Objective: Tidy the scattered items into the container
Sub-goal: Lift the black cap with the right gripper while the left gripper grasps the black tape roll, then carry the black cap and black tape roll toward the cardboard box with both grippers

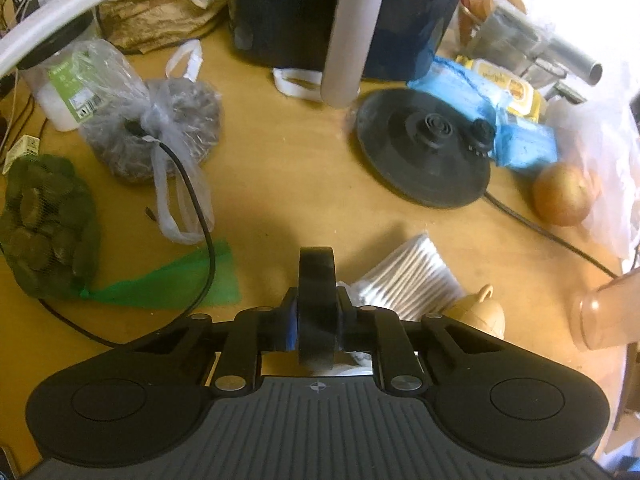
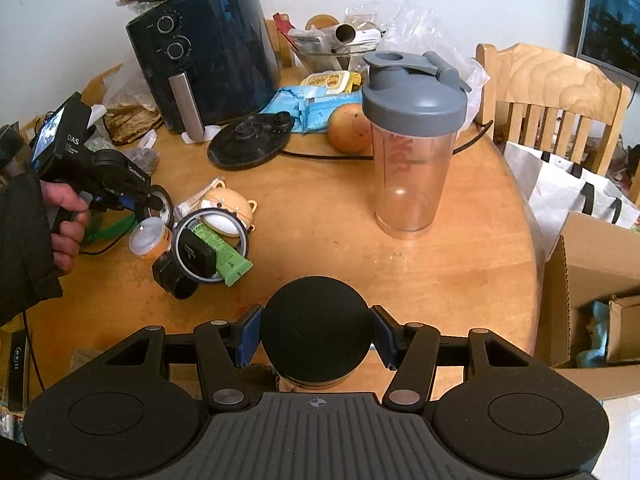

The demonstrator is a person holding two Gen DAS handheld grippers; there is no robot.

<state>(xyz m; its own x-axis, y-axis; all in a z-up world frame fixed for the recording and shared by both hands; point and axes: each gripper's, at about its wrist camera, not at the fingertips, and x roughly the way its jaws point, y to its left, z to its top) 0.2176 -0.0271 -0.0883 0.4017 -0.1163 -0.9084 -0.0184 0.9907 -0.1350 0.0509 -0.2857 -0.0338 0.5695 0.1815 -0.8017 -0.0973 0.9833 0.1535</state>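
Observation:
My left gripper [image 1: 316,316] is shut on a black tape roll [image 1: 316,280] held on edge above the table; it also shows in the right wrist view [image 2: 154,202] at the left. My right gripper [image 2: 316,336] is shut on a black-lidded jar [image 2: 316,332]. Scattered items lie by the left gripper: a green tube [image 2: 224,254], a black box [image 2: 196,254] inside a clear ring, a small lidded cup [image 2: 150,240], a round beige toy [image 2: 226,208] and cotton swabs [image 1: 412,280]. An open cardboard box [image 2: 592,280] stands at the right, beside the table.
On the round wooden table [image 2: 440,280] stand a dark air fryer [image 2: 204,52], a kettle base [image 2: 250,142], a shaker bottle [image 2: 414,140], an apple [image 2: 350,128], blue packets [image 1: 480,100] and bags [image 1: 44,228] at the left. A chair [image 2: 552,92] stands behind.

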